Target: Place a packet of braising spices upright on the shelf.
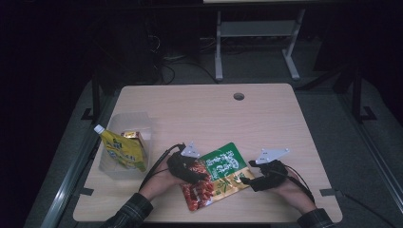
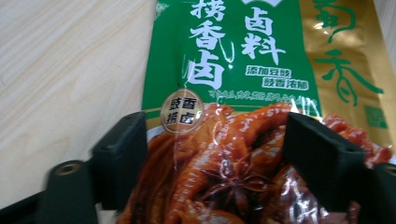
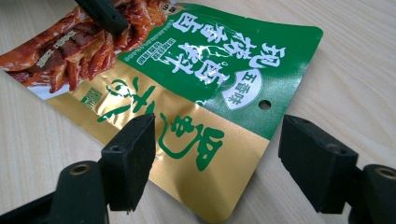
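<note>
Snack packet [image 1: 216,175] is left flat on table [image 1: 199,109], straddled by wide-open left gripper [image 2: 217,154] and right gripper [image 3: 217,158], nothing gripped; pickup not yet done.

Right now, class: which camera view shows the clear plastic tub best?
The high view: the clear plastic tub stands at the table's left with a yellow pouch inside. The two gripper views look at the green and gold packet.

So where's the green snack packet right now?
In the high view the packet lies flat near the table's front edge, between the left gripper and right gripper, right of the clear bin.
</note>
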